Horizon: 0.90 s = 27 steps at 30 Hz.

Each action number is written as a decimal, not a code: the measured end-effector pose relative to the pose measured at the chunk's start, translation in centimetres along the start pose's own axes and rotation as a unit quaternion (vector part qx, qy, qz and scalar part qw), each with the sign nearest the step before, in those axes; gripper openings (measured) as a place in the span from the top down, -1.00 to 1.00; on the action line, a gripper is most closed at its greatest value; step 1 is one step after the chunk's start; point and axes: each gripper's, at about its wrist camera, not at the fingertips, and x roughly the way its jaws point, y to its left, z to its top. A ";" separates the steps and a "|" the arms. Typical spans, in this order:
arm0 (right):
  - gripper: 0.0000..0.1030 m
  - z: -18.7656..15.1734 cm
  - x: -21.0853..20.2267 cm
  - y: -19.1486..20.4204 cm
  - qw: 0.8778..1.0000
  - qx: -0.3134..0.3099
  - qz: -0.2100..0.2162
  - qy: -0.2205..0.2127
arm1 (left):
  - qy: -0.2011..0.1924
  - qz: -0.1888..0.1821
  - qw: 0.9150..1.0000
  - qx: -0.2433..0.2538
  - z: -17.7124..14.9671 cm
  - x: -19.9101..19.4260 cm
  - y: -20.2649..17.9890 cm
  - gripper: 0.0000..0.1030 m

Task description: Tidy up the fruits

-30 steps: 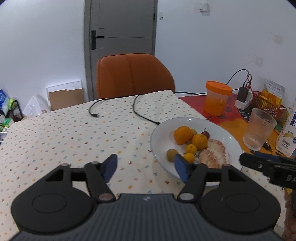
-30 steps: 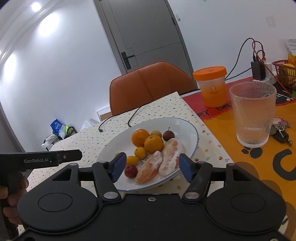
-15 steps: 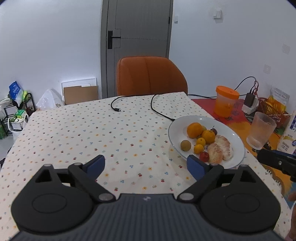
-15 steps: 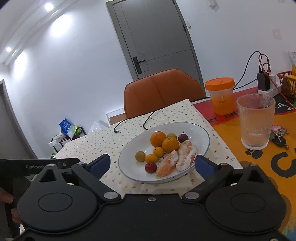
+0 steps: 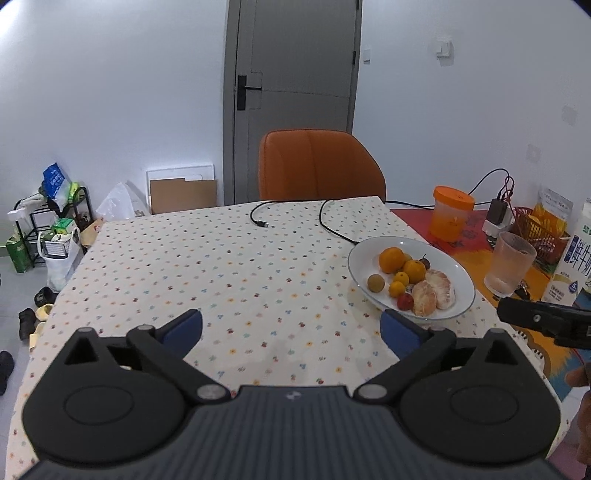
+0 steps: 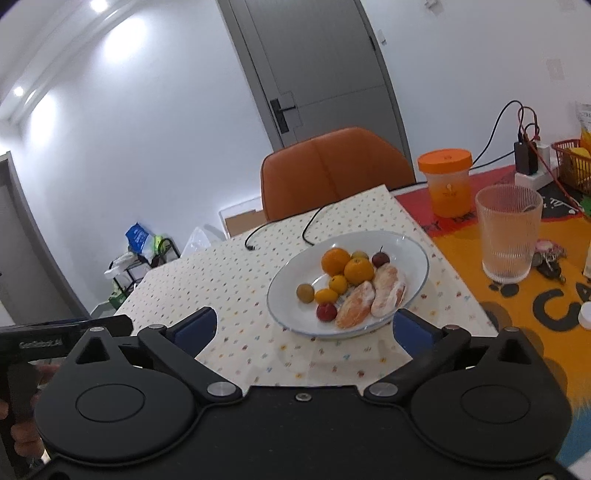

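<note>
White walls surround a grey door. An orange chair stands at the far edge of a table under a dotted cloth. Ceiling spotlights glow overhead.

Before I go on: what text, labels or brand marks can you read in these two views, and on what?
"GenRobot.AI", faint: side of the left hand-held gripper.
"鲜牛奶" in part, cut by the frame edge: milk carton.
Large black "CA", cut off: orange mat.
Print on the orange-lidded jar and the yellow packet: too small to read.
</note>
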 end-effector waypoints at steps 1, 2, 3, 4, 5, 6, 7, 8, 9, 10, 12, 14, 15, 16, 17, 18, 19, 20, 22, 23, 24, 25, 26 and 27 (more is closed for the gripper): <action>-1.00 0.0 -0.1 0.2 1.000 -0.004 -0.001 0.003 | -0.002 -0.001 1.000 -0.003 -0.2 -0.4 0.1 -0.99; -1.00 -0.1 -0.2 0.5 1.000 -0.010 -0.004 0.006 | -0.001 -0.001 1.000 -0.005 -0.4 -0.7 0.3 -0.99; -1.00 -0.2 -0.4 0.8 1.000 -0.015 -0.006 0.008 | -0.001 -0.001 1.000 -0.006 -0.6 -1.0 0.4 -0.99; -1.00 -0.3 -0.6 1.0 1.000 -0.020 -0.007 0.009 | 0.000 0.000 1.000 -0.007 -0.7 -1.3 0.6 -0.99; -1.00 -0.3 -0.7 1.2 1.000 -0.023 -0.006 0.011 | -0.001 0.002 1.000 -0.008 -0.8 -1.4 0.7 -0.99; -1.00 -0.4 -0.9 1.5 1.000 -0.026 -0.003 0.013 | -0.002 0.004 1.000 -0.010 -1.0 -1.8 1.0 -0.99; -1.00 -0.4 -1.1 1.7 0.999 -0.028 -0.002 0.016 | -0.004 0.003 1.000 -0.013 -1.1 -2.0 1.1 -0.99; -1.00 -0.5 -1.2 1.9 0.999 -0.032 -0.002 0.017 | -0.005 0.002 1.000 -0.015 -1.4 -2.3 1.3 -0.99; -1.00 -0.6 -1.3 2.2 0.999 -0.036 -0.001 0.018 | -0.005 0.001 1.000 -0.017 -1.6 -2.6 1.5 -0.99; -1.00 -0.6 -1.4 2.5 0.999 -0.040 -0.001 0.019 | -0.004 0.001 1.000 -0.018 -1.8 -2.8 1.7 -0.99; -1.00 -0.7 -1.6 3.0 0.999 -0.046 0.000 0.022 | -0.001 0.005 1.000 -0.019 -2.2 -3.0 2.1 -0.99; -1.00 -0.8 -1.8 3.5 0.998 -0.052 0.002 0.025 | 0.002 0.009 1.000 -0.023 -2.6 -3.2 2.5 -0.99; -1.00 -1.0 -1.9 3.7 0.998 -0.054 0.002 0.025 | 0.002 0.010 1.000 -0.026 -2.8 -3.4 2.7 -0.99; -1.00 -1.1 -2.0 4.0 0.998 -0.057 0.003 0.025 | 0.002 0.010 0.999 -0.030 -3.0 -3.6 3.1 -0.99; -1.00 -1.2 -2.0 4.3 0.998 -0.060 0.002 0.025 | -0.001 0.010 0.999 -0.032 -3.1 -3.8 3.3 -0.99; -1.00 -1.4 -2.1 4.5 0.998 -0.062 0.002 0.025 | -0.003 0.012 0.999 -0.035 -3.3 -4.0 3.6 -0.99; -1.00 -1.5 -2.2 4.7 0.998 -0.065 0.002 0.026 | -0.005 0.015 0.999 -0.037 -3.5 -4.3 4.0 -0.99; -1.00 -1.6 -2.3 5.0 0.997 -0.069 0.004 0.027 | -0.007 0.019 0.999 -0.039 -3.7 -4.6 4.3 -0.99; -1.00 -1.6 -2.5 5.5 0.997 -0.077 0.009 0.029 | -0.008 0.021 0.999 -0.041 -3.9 -5.0 4.8 -0.99; -1.00 -1.7 -2.6 5.7 0.996 -0.078 0.009 0.028 | -0.008 0.022 0.999 -0.042 -4.1 -5.2 5.0 -0.99; -1.00 -1.7 -2.7 6.0 0.996 -0.080 0.010 0.027 | -0.009 0.023 0.999 -0.043 -4.2 -5.4 5.2 -0.99; -1.00 -1.8 -2.8 6.1 0.996 -0.081 0.011 0.025 | -0.010 0.024 0.999 -0.042 -4.3 -5.6 5.4 -0.99; -1.00 -1.8 -2.9 6.2 0.996 -0.080 0.011 0.023 | -0.010 0.025 0.999 -0.041 -4.4 -5.8 5.6 -0.99; -1.00 -1.8 -3.0 6.4 0.997 -0.080 0.012 0.022 | -0.011 0.026 0.999 -0.039 -4.5 -6.0 5.7 -0.99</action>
